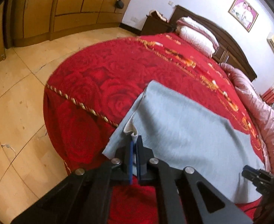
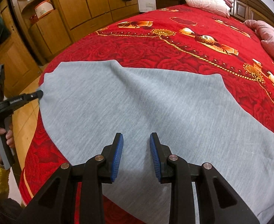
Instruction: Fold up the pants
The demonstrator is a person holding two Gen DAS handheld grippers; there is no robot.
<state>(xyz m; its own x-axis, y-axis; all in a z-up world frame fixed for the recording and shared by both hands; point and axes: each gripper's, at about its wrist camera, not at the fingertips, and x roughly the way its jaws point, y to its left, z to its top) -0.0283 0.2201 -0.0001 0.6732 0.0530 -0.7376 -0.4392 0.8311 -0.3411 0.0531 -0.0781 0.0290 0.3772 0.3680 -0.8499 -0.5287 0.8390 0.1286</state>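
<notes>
The grey pants point(image 2: 146, 112) lie spread over the near corner of the red bed cover point(image 2: 174, 43), 1 edge hanging past the bed's side. The left gripper point(image 1: 136, 147) is clamped on that edge; the right gripper point(image 2: 136, 149) hovers above the cloth, jaws apart. Pulling from 1 pinch may drag the whole garment off the corner or bunch the fold.
</notes>
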